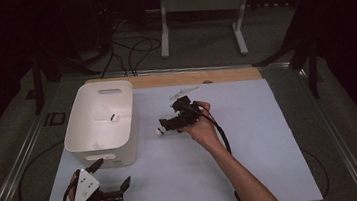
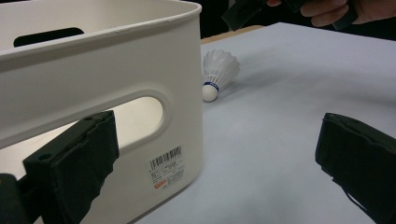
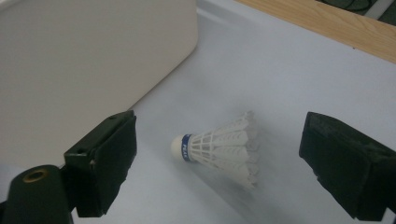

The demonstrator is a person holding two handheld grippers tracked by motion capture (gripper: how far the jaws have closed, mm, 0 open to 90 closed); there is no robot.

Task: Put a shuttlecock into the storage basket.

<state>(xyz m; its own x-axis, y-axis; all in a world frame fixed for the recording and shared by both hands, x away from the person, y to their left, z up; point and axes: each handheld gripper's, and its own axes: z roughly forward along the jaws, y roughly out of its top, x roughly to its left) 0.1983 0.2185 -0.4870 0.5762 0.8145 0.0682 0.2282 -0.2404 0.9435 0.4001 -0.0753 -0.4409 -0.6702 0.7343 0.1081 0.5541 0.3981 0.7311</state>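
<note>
White feathered shuttlecock (image 3: 219, 144), rounded cork tip with blue band, lies on its side on the matte pale surface (image 3: 289, 79), mid-frame, between the spread jaws of the right hand-held gripper (image 3: 224, 163), untouched. Smooth plastic bin (image 3: 84, 60) upper left.

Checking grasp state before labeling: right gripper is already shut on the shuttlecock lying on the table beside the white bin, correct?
Not quite. The right gripper is open: in the right gripper view its jaws stand apart on either side of the shuttlecock, clear of it. The rest holds: it lies on the table beside the white bin.
</note>
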